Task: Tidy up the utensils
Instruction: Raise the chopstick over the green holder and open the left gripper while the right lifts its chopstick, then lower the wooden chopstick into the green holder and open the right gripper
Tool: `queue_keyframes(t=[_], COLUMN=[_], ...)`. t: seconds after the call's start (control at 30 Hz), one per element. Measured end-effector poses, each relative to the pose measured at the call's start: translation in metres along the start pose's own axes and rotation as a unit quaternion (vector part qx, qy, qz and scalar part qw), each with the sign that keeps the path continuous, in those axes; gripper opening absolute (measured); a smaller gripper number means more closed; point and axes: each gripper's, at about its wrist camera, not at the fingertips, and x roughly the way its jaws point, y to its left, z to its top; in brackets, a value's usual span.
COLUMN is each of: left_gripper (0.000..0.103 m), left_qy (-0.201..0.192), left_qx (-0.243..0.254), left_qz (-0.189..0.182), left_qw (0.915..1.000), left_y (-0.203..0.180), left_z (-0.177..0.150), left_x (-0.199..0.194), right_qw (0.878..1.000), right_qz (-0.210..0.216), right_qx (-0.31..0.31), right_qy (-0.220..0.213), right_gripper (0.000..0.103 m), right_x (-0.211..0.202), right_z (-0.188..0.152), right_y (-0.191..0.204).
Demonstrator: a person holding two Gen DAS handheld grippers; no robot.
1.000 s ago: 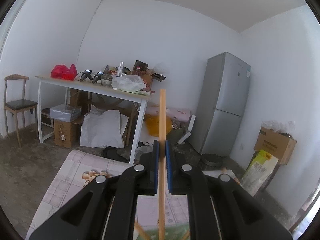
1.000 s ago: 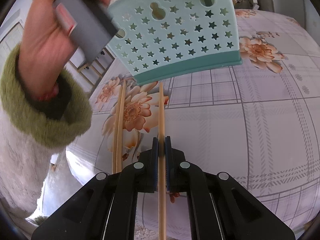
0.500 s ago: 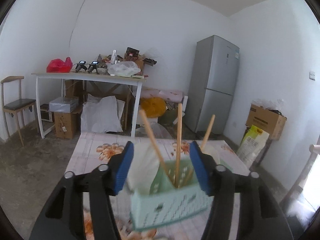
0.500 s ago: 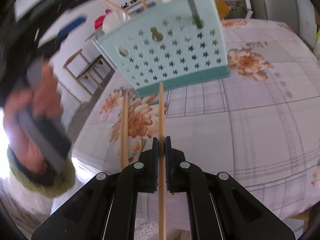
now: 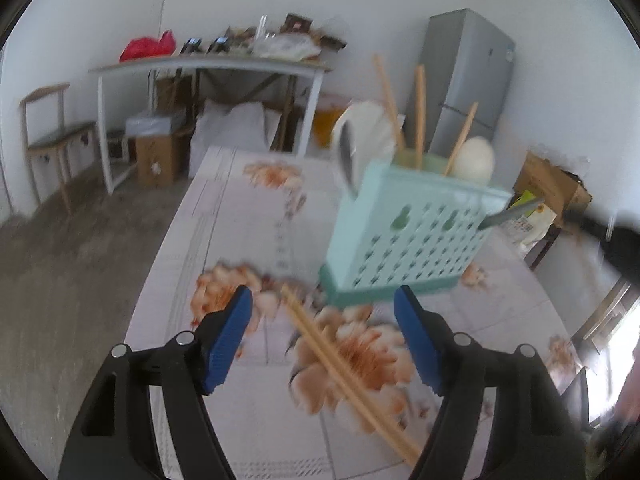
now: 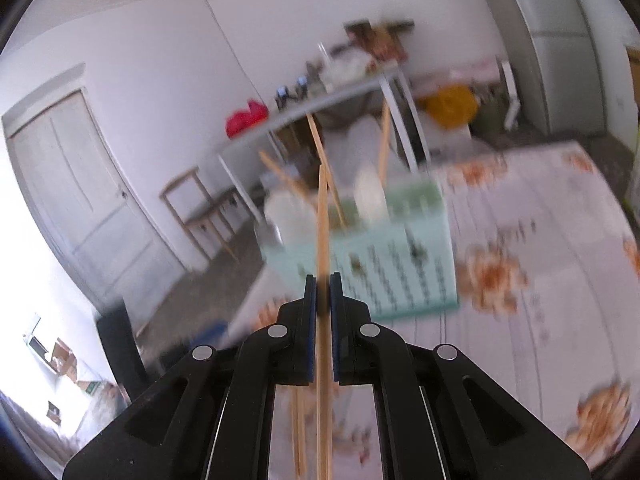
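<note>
A floral, grid-patterned tablecloth [image 5: 224, 216] covers the work table in a white-walled room, with a cluttered white side table [image 5: 208, 66] and a grey refrigerator [image 5: 466, 80] behind. On the cloth stands a mint-green perforated utensil caddy [image 5: 412, 240], already holding upright wooden chopsticks [image 5: 419, 108], a pale ladle [image 5: 476, 156] and a metal spoon [image 5: 347, 156]. The left gripper [image 5: 322, 320] hovers with its jaws wide apart and empty, above two loose chopsticks [image 5: 340, 368] lying side by side just in front of the caddy. The right gripper [image 6: 322, 300] is clamped on a single chopstick [image 6: 322, 216], whose free end points toward the caddy; both views are motion-blurred. The step in hand appears to be insertion of the held chopstick. For a clean result, the stick is best brought upright over the chopstick compartment, lowered between those already standing, and released only once its tip is inside the rim.
</note>
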Motion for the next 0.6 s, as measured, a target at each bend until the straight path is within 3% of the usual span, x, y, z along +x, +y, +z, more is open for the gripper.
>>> queue_keyframes(t=[0.33, 0.6], left_gripper=[0.072, 0.072], left_qy=[0.014, 0.02], left_qx=[-0.003, -0.014], left_qz=[-0.007, -0.003], left_qw=[0.9999, 0.9997], left_y=[0.009, 0.02], left_z=[0.001, 0.002], left_x=[0.006, 0.014], right_qw=[0.99, 0.984], right_qz=[0.039, -0.001], right_qx=[-0.02, -0.018], right_qy=[-0.134, -0.177], right_gripper=[0.005, 0.005], right_x=[0.036, 0.084], right_z=[0.082, 0.109], right_y=[0.013, 0.009])
